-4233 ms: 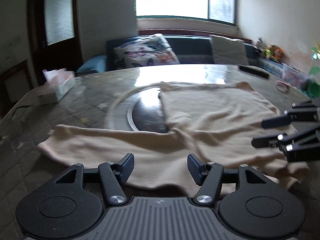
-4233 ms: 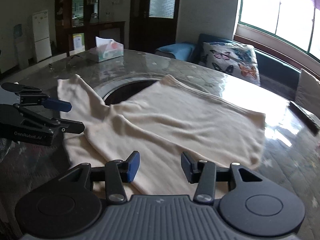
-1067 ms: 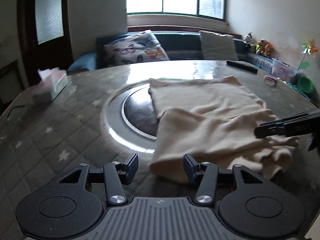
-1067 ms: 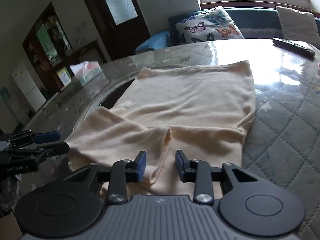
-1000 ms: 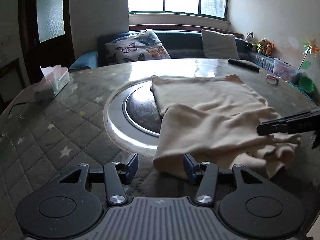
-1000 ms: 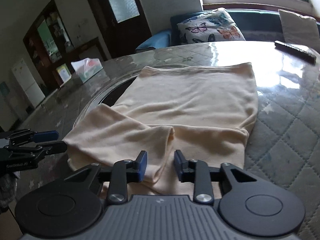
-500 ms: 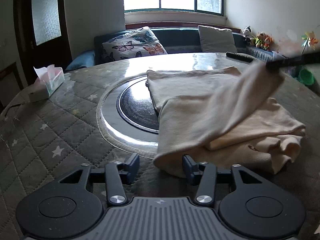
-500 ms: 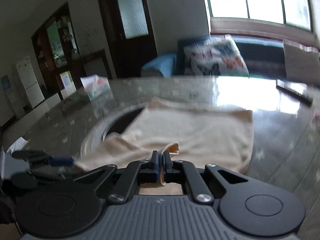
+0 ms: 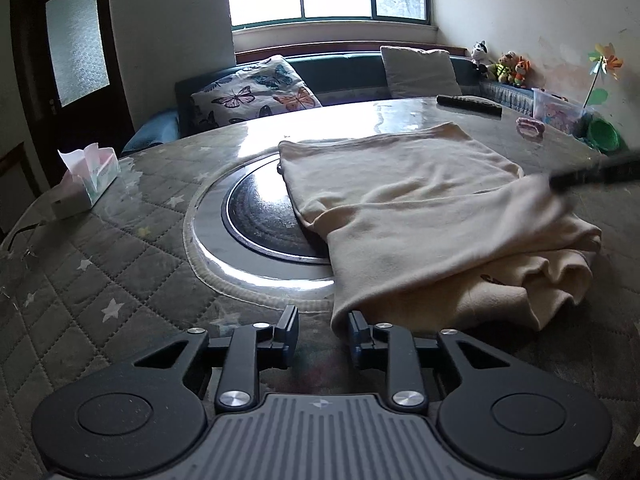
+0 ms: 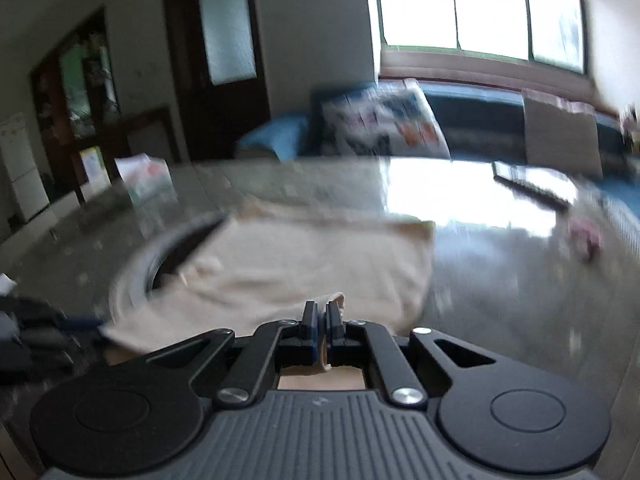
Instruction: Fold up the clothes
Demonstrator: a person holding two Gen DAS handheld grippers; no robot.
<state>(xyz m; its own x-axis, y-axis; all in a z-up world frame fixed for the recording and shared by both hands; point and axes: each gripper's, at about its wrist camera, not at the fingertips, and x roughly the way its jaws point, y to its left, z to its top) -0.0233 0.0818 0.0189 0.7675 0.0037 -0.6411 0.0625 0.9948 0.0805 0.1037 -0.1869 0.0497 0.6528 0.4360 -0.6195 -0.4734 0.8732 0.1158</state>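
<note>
I am looking at the cream garment [image 9: 420, 216] lying on the round table [image 9: 100, 280], its far hem stretched flat toward the window and its near part doubled into a thick rumpled bundle at my right. Its left edge is running along and partly over the dark round inset [image 9: 260, 216] in the table's middle. My right gripper [image 10: 320, 320] is pinching a cream fold between its pressed-together fingers, and in the left view it is showing as a dark blurred bar at the lifted cloth's right end. My left gripper [image 9: 322, 326] is hanging with its fingers spread, the right fingertip just beside the near corner of the bundle; I cannot tell whether it is touching. To the left, bare quilted cover is reaching out to a tissue box [image 9: 86, 184] near the rim. Beyond the garment a remote [image 9: 468, 105] is lying well apart by the far edge.
</note>
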